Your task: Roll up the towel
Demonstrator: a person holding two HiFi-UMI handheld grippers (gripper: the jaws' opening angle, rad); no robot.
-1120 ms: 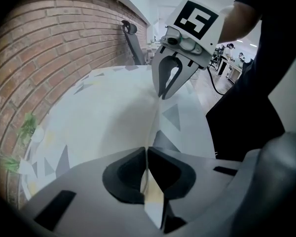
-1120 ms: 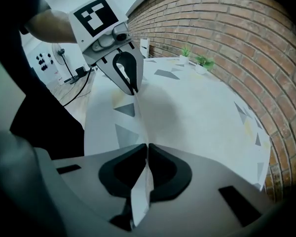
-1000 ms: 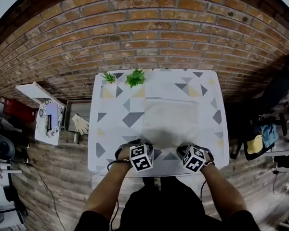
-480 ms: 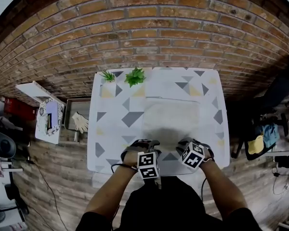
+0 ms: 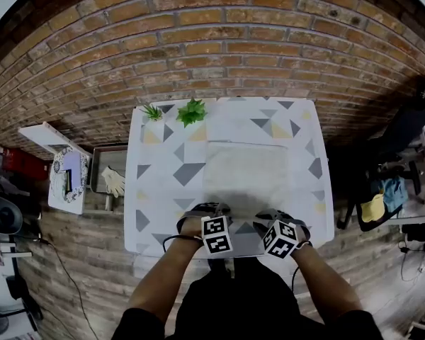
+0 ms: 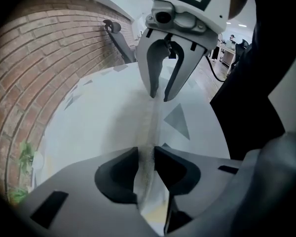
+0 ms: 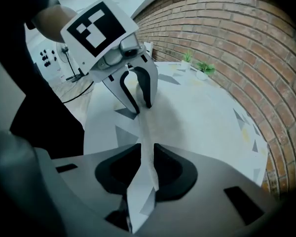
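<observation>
A pale towel (image 5: 246, 174) lies flat on the patterned table (image 5: 156, 183). Its near edge is gathered into a narrow raised fold (image 6: 155, 122) that runs from one gripper to the other. My left gripper (image 5: 212, 209) sits at the fold's left end. Its jaws are closing, and the fold fills the gap between its pads (image 6: 119, 169). At the right end my right gripper (image 5: 266, 215) is shut on the same fold (image 7: 145, 127). The left gripper view shows the right gripper (image 6: 159, 95) pinching the fold. The left gripper (image 7: 140, 105) shows likewise in the right gripper view.
Two small potted plants (image 5: 191, 112) (image 5: 154, 112) stand at the table's far left corner. A tray holding a glove (image 5: 113, 181) and a white stand (image 5: 67, 176) sit on the floor to the left. Bags and a chair (image 5: 386, 197) are at the right.
My left gripper has shifted a little to the right along the towel's near edge. The right gripper has stayed in place at the other end.
</observation>
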